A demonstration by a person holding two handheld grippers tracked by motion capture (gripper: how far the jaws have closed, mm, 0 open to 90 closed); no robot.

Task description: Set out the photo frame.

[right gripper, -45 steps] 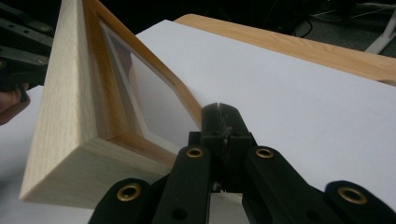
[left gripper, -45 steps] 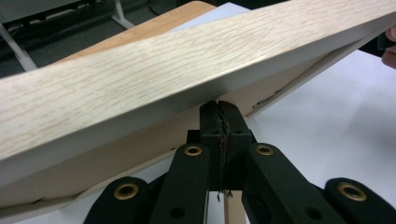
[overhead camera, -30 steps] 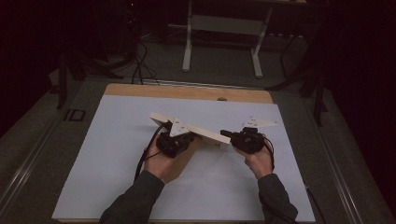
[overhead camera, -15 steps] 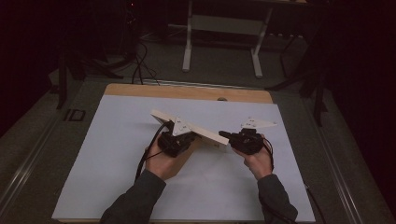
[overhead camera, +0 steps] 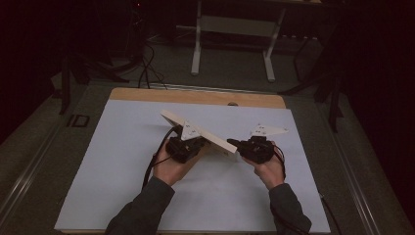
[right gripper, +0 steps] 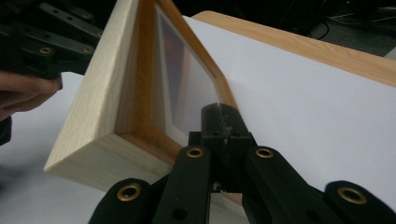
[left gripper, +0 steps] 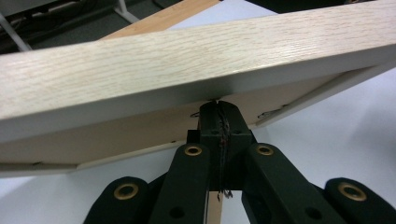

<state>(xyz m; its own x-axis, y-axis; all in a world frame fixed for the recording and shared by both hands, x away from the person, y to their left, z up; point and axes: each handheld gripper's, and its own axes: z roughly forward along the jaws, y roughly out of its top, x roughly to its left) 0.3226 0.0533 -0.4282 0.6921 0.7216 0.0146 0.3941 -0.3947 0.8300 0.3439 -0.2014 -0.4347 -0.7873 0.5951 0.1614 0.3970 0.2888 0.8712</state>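
No text, label, brand or number to be read, wooden frame [right gripper: 107, 116] unmarked, white table sheet [overhead camera: 122, 161] unprinted

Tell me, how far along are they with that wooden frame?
Done: the wooden picture frame is off the white table sheet, tilted. In hand: the left gripper is closed at its underside and the right gripper at its inner edge; whether they pinch it is unclear. Left: probably setting it down; where is unclear.
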